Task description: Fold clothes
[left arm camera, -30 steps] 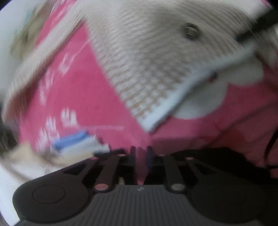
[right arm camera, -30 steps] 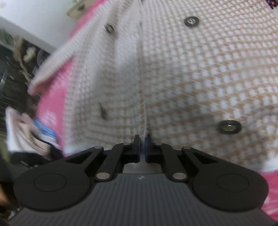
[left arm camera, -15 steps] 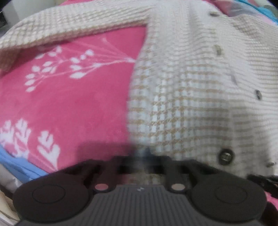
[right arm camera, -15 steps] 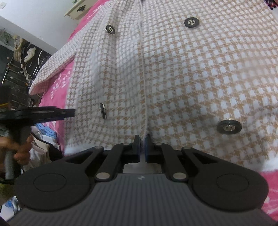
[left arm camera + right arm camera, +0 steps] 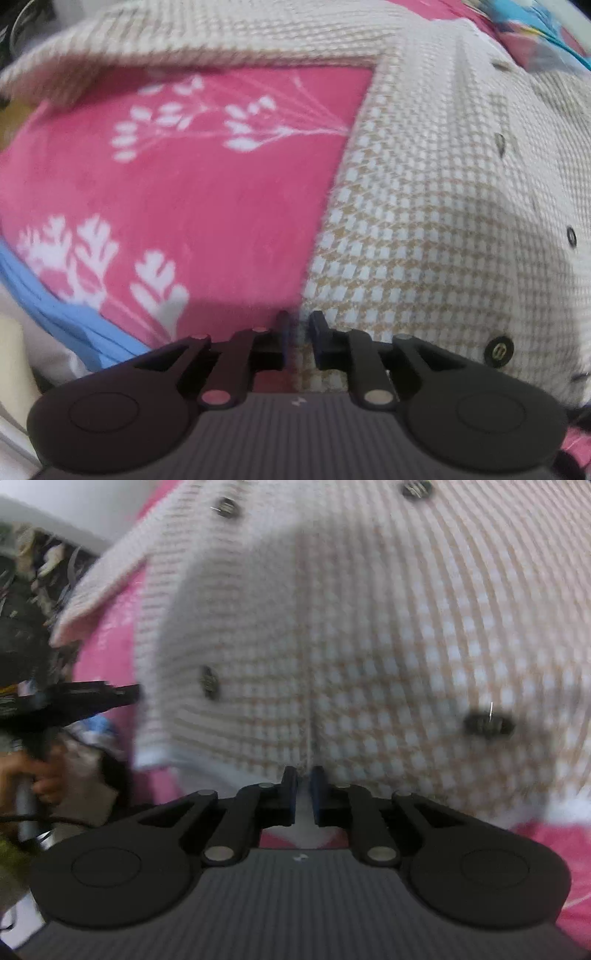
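The houndstooth jacket (image 5: 443, 206) lies spread buttons-up on the pink floral blanket (image 5: 177, 206). Your left gripper (image 5: 298, 328) sits at the jacket's lower side edge, jaws opening, with the fabric edge between the pads but not pinched. Your right gripper (image 5: 303, 786) sits at the jacket's bottom hem by the front seam, jaws opening, hem cloth between them, no longer clamped.
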A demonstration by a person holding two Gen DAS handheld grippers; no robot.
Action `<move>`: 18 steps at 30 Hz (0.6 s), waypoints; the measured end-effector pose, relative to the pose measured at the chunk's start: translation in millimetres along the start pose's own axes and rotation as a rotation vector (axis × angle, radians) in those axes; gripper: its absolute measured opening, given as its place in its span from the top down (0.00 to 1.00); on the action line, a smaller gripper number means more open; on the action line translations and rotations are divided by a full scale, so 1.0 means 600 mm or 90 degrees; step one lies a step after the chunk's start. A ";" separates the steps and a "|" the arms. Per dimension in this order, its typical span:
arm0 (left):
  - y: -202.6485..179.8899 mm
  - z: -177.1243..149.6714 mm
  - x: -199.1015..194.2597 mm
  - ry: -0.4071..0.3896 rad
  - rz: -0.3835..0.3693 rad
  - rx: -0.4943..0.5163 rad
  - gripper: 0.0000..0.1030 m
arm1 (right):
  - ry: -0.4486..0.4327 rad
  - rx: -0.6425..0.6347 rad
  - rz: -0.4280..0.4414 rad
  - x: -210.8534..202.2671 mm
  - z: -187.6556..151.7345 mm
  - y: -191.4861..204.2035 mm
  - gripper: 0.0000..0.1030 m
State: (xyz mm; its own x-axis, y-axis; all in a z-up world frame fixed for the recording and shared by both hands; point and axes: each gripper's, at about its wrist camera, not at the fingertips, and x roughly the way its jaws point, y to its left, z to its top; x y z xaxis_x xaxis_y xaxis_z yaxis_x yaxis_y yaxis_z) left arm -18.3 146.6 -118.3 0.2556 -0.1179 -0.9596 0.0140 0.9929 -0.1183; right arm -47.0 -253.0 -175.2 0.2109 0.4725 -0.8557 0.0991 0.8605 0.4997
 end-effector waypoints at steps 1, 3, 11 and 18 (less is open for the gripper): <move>-0.002 -0.001 -0.001 -0.002 0.001 0.006 0.77 | -0.016 -0.002 0.019 -0.020 0.018 0.000 0.91; -0.005 -0.002 0.000 -0.004 0.001 0.009 0.76 | -0.051 -0.002 0.057 -0.060 0.056 -0.002 0.89; -0.002 0.004 0.018 -0.004 -0.017 -0.019 0.72 | -0.274 0.062 0.083 -0.034 0.388 -0.048 0.68; -0.018 0.011 0.032 -0.008 -0.018 -0.015 0.71 | -0.242 0.133 0.049 0.080 0.554 -0.057 0.84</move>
State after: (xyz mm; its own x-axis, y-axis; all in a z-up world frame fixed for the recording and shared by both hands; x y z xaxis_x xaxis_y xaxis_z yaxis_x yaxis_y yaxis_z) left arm -7.3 134.0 -133.6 0.2683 -0.1461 -0.9522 -0.0015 0.9884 -0.1520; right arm 283.2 -322.9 -188.6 0.5647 0.3959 -0.7241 0.2551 0.7507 0.6094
